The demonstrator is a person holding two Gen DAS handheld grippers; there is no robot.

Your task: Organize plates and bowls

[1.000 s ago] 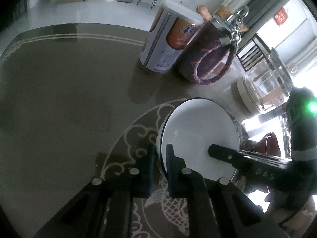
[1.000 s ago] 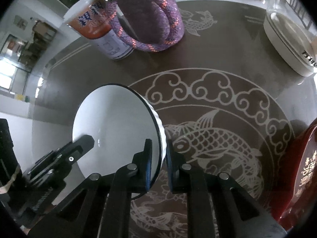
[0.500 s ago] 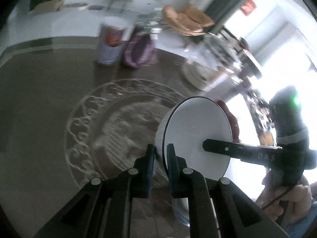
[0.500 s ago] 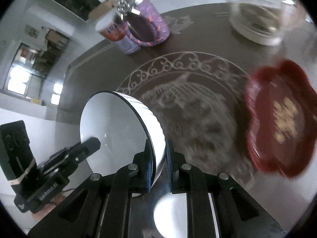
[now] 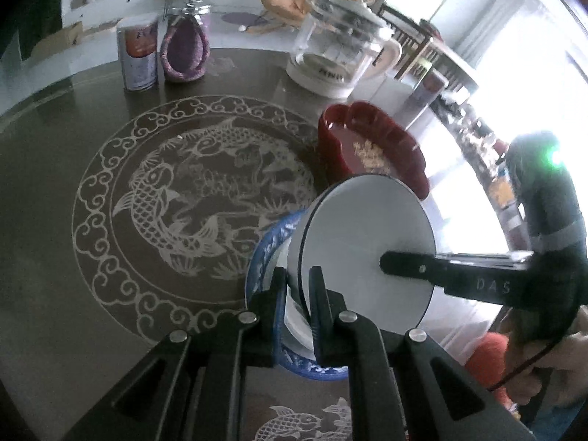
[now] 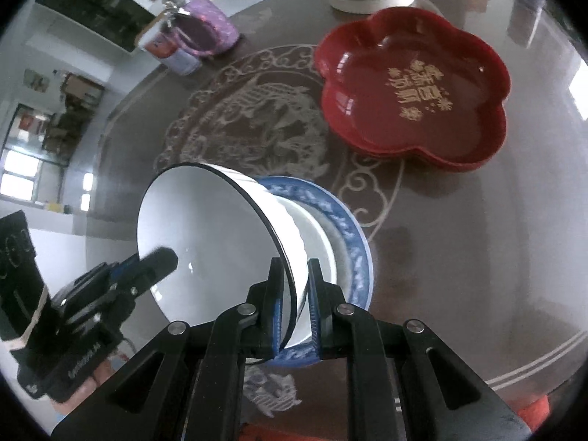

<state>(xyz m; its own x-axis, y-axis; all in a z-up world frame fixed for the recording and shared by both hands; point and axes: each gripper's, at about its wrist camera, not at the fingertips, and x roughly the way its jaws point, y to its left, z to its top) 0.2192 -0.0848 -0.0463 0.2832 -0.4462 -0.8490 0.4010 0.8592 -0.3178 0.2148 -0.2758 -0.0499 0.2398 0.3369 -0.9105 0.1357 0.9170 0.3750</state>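
Left wrist view shows the left gripper (image 5: 297, 294) clenched on one rim of the white bowl (image 5: 367, 253), and the right gripper (image 6: 296, 294) pinches the opposite rim; the bowl hangs tilted just above the blue-rimmed bowl (image 6: 352, 253) on the table. To nest it well, both hands would likely level the rim, centre it over the lower bowl and sink together before letting go; uneven lowering risks a chip. The dark glass tabletop (image 5: 47, 169) bears a pale fish pattern; a red flower-shaped tray (image 6: 415, 84) sits near, a kettle (image 5: 338, 51) and can (image 5: 137, 57) farther back; bright windows lie beyond.
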